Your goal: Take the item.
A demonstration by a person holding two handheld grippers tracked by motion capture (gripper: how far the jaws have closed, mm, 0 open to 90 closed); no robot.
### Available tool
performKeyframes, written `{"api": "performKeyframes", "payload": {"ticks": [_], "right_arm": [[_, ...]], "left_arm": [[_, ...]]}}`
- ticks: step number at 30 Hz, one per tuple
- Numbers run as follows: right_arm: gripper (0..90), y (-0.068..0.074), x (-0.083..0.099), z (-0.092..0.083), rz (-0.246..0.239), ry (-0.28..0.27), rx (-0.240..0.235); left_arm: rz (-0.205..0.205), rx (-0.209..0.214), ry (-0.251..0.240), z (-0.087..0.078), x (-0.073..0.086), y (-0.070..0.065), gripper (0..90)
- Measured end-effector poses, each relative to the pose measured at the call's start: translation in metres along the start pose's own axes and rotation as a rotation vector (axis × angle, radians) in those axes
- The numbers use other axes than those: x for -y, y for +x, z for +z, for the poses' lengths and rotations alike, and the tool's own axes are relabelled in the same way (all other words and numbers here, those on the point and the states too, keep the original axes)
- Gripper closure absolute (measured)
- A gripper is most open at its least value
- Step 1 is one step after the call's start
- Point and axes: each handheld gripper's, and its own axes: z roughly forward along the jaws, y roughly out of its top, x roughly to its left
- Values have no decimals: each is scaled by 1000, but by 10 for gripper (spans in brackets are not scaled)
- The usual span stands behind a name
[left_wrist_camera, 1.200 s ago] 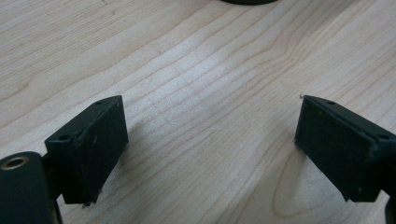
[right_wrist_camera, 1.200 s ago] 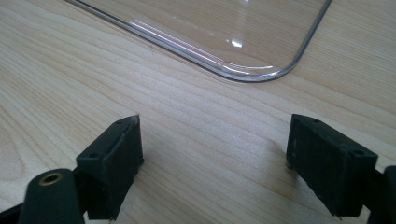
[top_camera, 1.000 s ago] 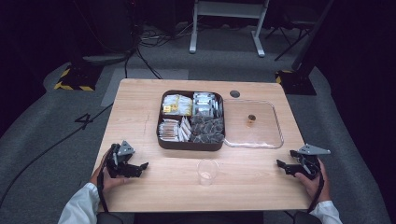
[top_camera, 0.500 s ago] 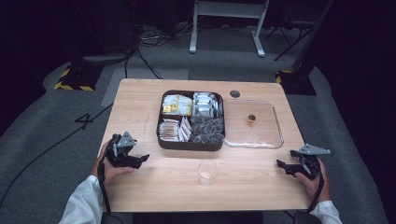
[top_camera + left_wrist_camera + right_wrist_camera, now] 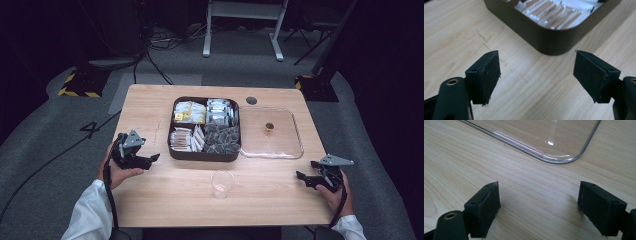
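A dark brown box (image 5: 205,152) with compartments of sachets and packets stands mid-table. Beside it on the right lies its clear lid (image 5: 270,134) with a small knob. A clear plastic cup (image 5: 222,184) stands in front of the box. My left gripper (image 5: 150,159) is open, just left of the box's near left corner; in the left gripper view (image 5: 536,72) the box wall (image 5: 544,35) lies close ahead between the jaws. My right gripper (image 5: 301,178) is open at the table's right front; in the right gripper view (image 5: 537,205) the lid's corner (image 5: 554,160) lies ahead.
The wooden table (image 5: 165,200) has a round cable hole (image 5: 251,100) at the back. Grey floor with cables, a metal stand and yellow-black striped bases surround it. Bare tabletop lies along the front around the cup.
My left gripper has moved forward and to the right, toward the box's near left corner. The right gripper has stayed in place.
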Motion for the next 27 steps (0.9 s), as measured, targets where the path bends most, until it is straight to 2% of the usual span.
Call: {"api": "performKeyframes", "payload": {"ticks": [4, 12, 27], "right_arm": [[183, 0, 0, 0, -1, -1, 1], [183, 0, 0, 0, 1, 0, -2], [183, 0, 0, 0, 2, 1, -3]], "left_arm": [[17, -8, -4, 3, -10, 1, 218], [36, 2, 2, 13, -26, 4, 218], [50, -8, -3, 22, -55, 14, 219]]}}
